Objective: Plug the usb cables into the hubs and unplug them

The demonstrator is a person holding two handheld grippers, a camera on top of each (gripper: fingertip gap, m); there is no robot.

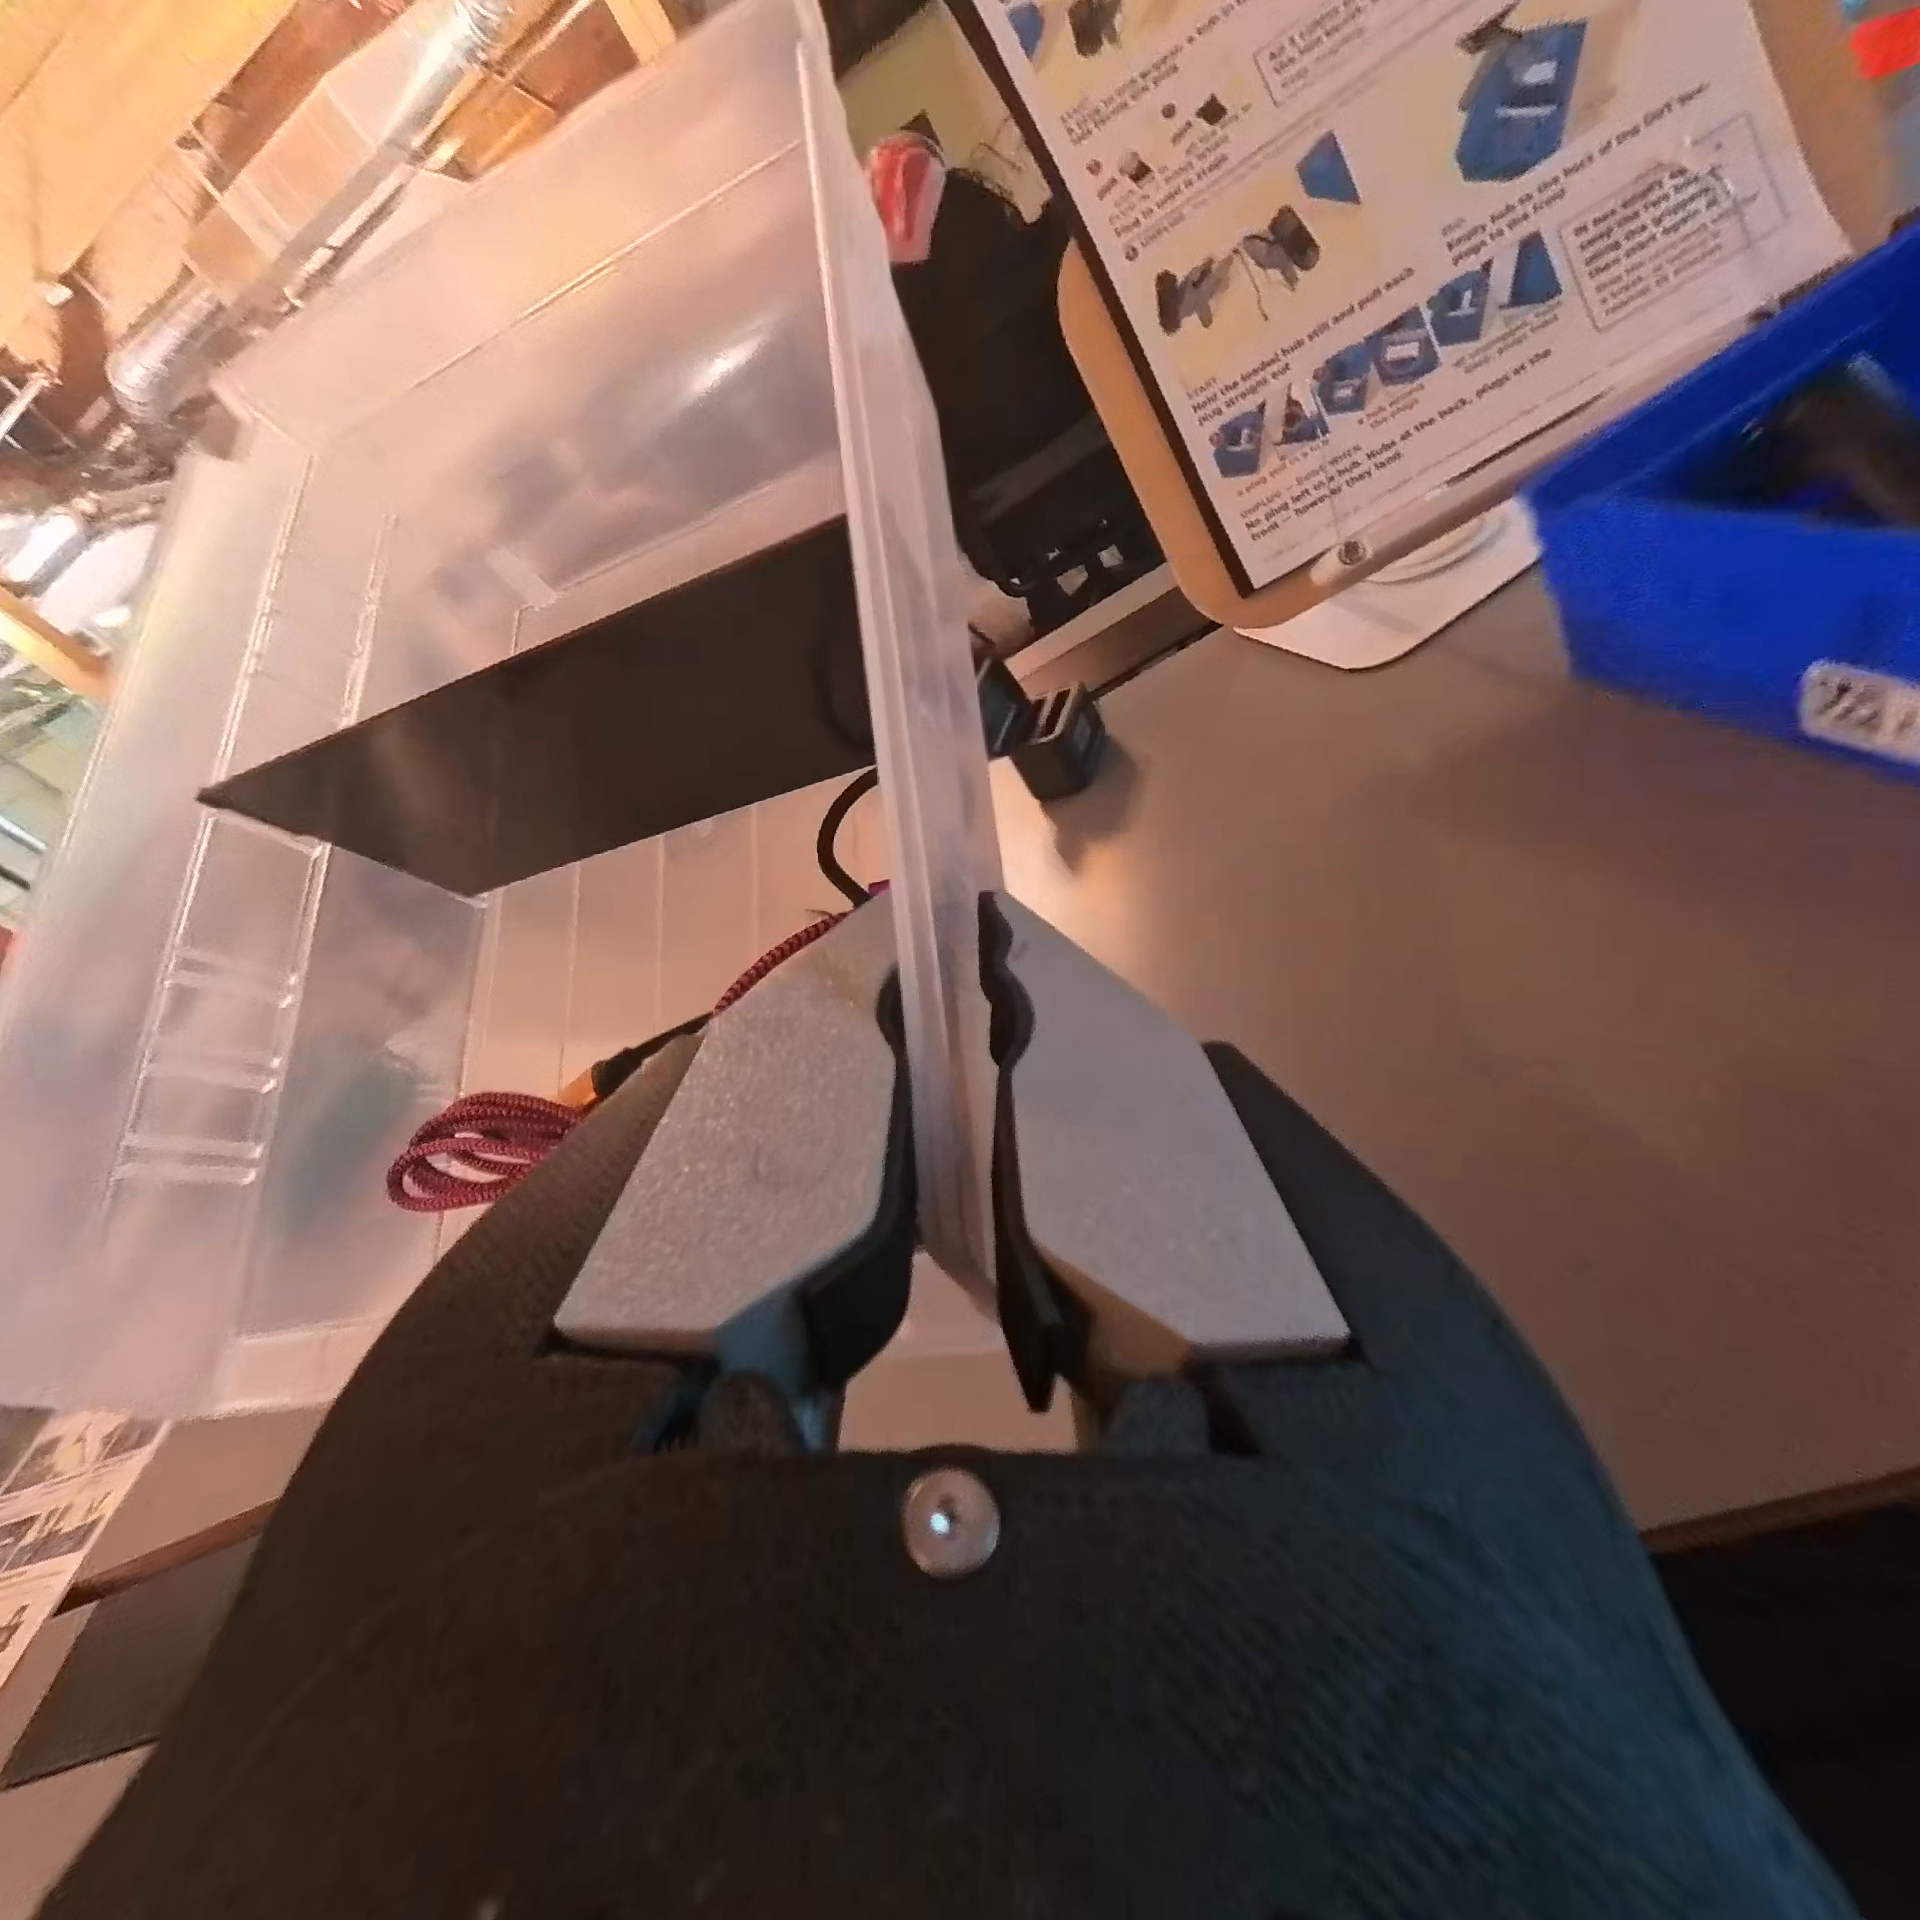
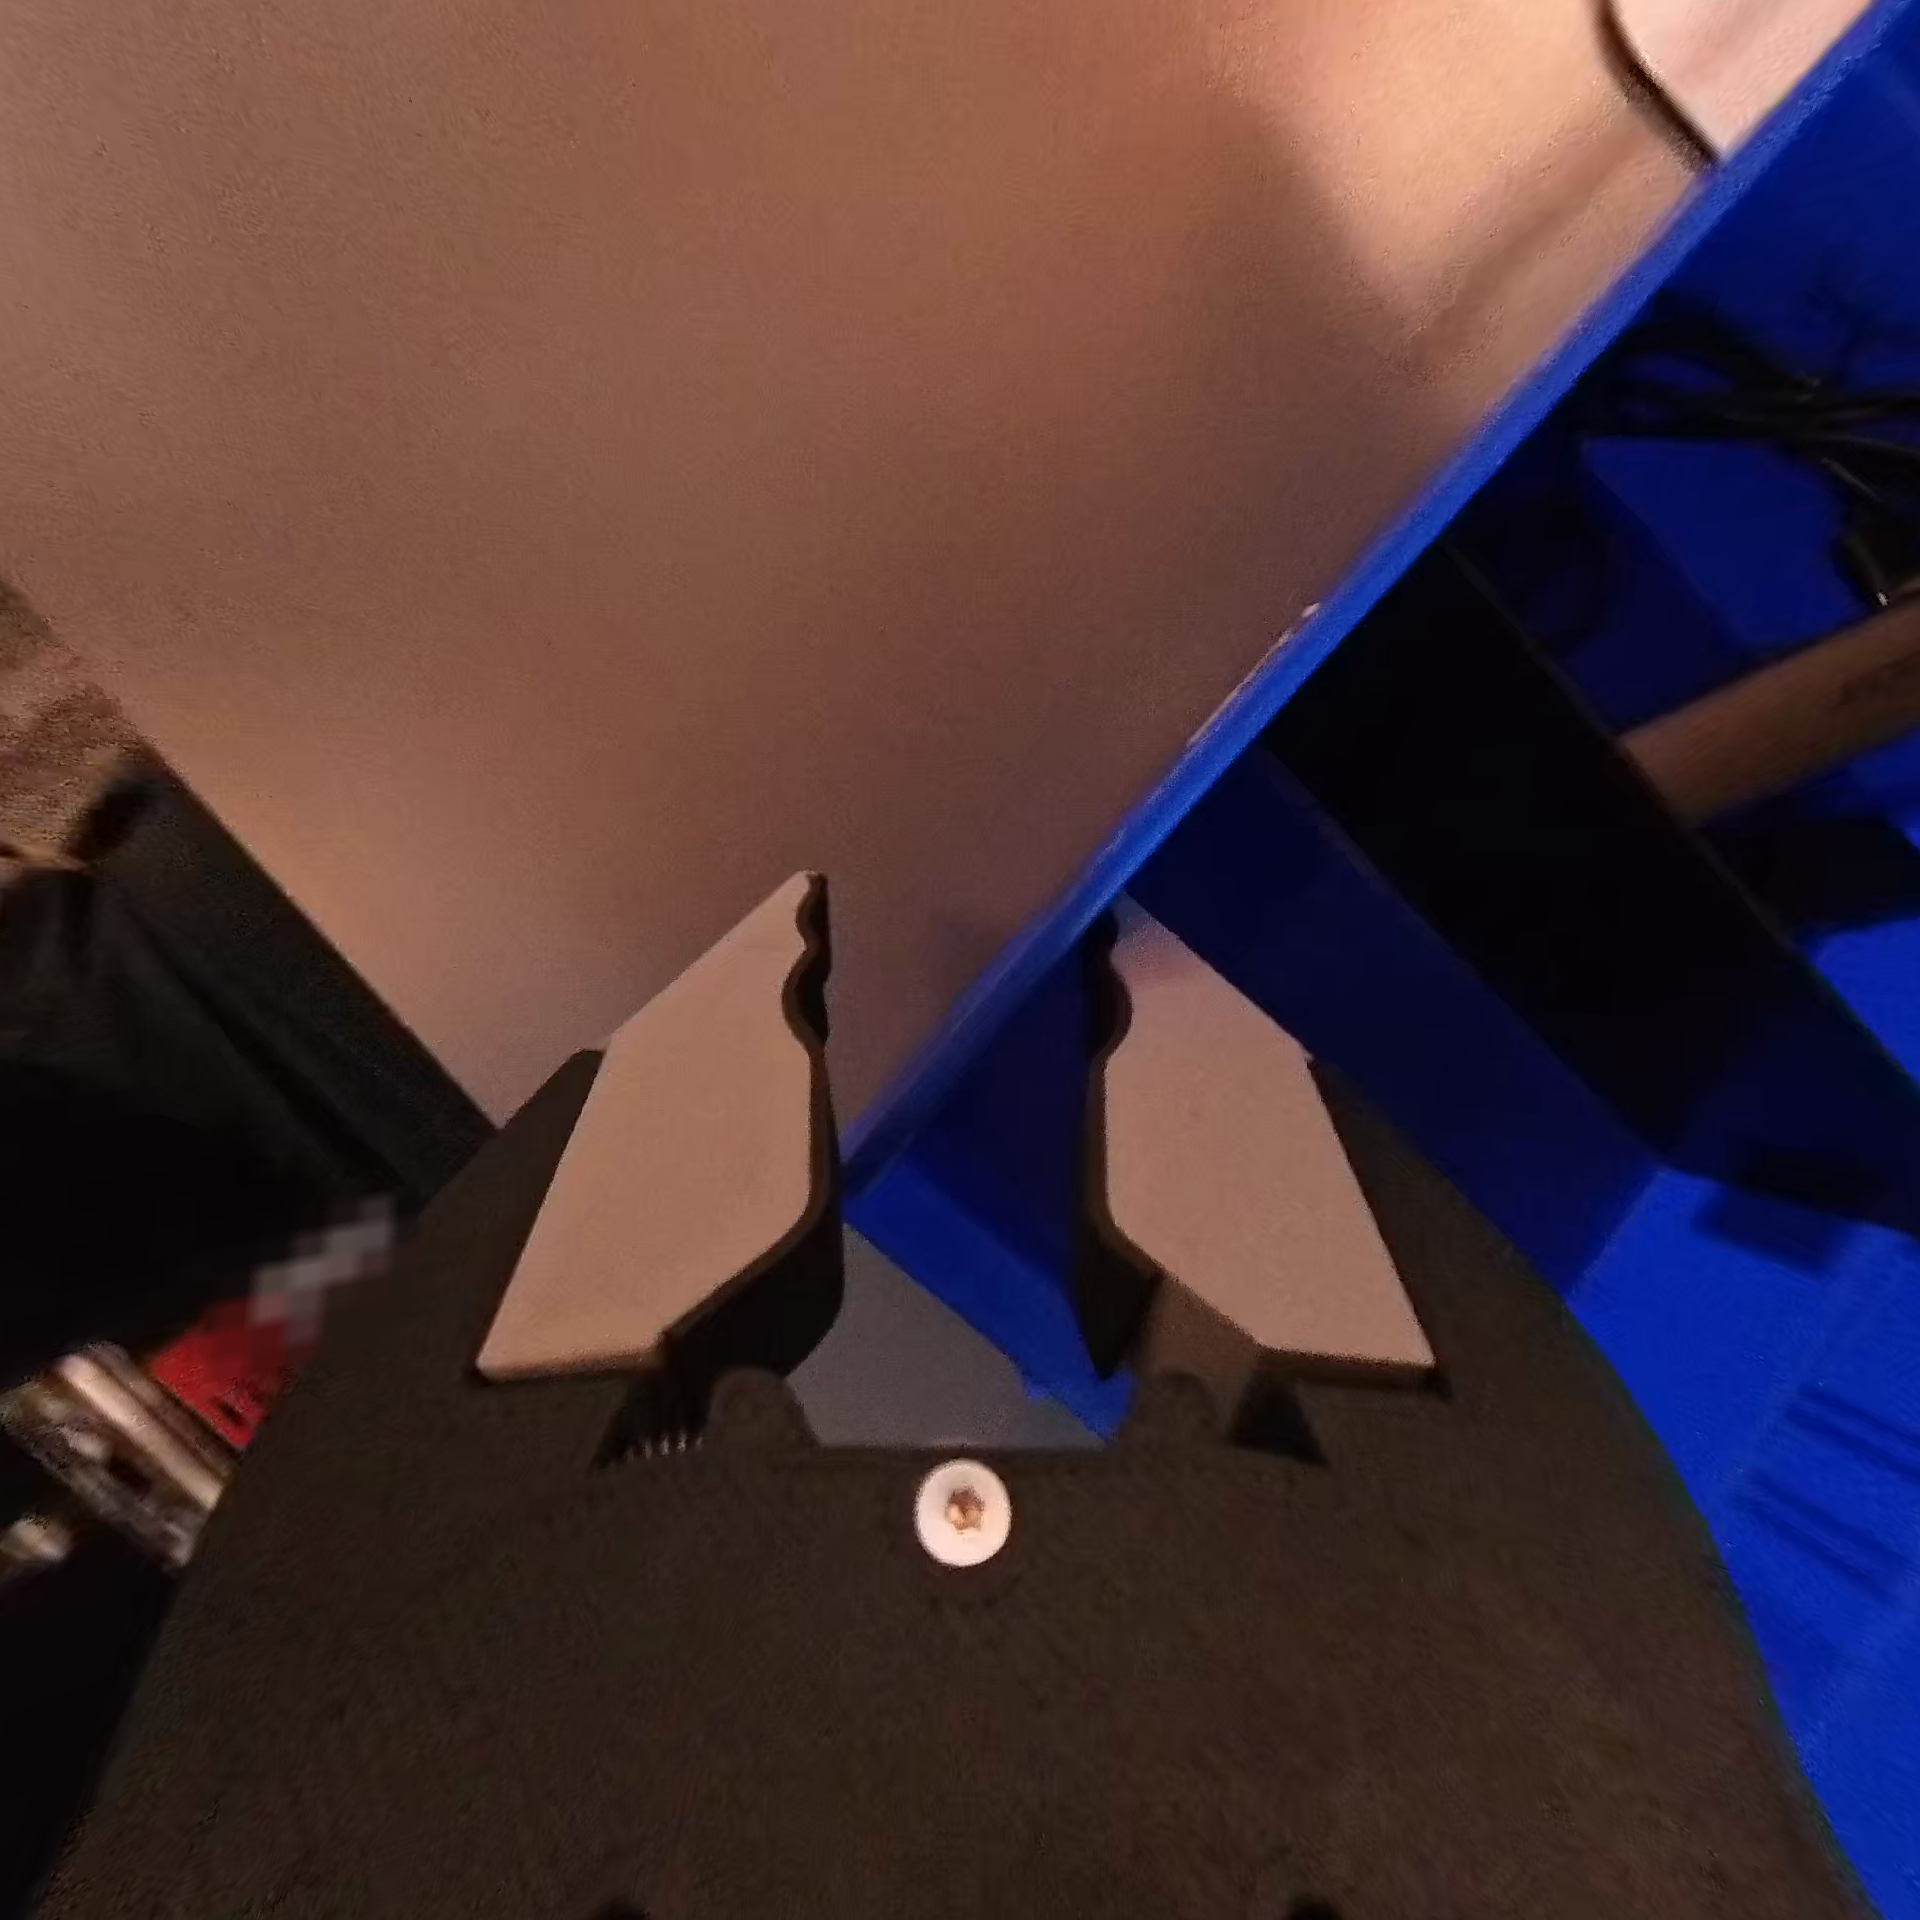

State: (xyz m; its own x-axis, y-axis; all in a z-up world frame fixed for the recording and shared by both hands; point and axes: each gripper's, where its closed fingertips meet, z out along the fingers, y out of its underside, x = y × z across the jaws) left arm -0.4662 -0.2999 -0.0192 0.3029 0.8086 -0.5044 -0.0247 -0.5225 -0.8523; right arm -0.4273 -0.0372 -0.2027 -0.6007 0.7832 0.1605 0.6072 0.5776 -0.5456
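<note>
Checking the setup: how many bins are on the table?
2. A clear bin, wall pinched by the left gripper, and a blue bin to its right. Others may be hidden.

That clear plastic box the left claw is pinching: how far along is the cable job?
Early, it seems. Nothing looks plugged in yet. In hand: the left gripper is shut on the wall of the clear box, tipping it, with a red cable inside. The right gripper is open, straddling the blue bin wall. Left: all plugging and unplugging; a black hub sits untouched.
</note>
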